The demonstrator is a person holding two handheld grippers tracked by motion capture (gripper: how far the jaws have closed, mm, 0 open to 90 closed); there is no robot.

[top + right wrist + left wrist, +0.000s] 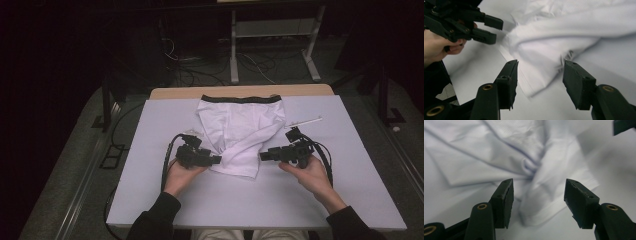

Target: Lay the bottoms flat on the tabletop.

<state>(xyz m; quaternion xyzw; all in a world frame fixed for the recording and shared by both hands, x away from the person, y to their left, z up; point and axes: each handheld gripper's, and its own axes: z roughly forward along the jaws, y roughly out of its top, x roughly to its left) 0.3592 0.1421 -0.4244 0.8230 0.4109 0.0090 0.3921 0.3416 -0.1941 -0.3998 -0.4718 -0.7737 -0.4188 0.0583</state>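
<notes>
Here, white shorts (pixel 240 130) lie on the surface (pixel 150 150), waistband far, long axis running toward the person.
Left hand-held gripper (pixel 218 160) and right hand-held gripper (pixel 262 156): both released, flanking the near hem.

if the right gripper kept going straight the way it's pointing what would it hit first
Most likely the near, folded end of the white garment. The right gripper has open jaws with nothing between them, and the cloth lies just ahead. The left gripper sits beyond it; exact depth is unclear.

A pale grey table top (pixel 350 165) fills the lower middle of the high view. On it, at centre, lies crumpled white underwear with a black waistband (pixel 241 131). A thin white stick (pixel 305 120) lies right of centre.
</notes>
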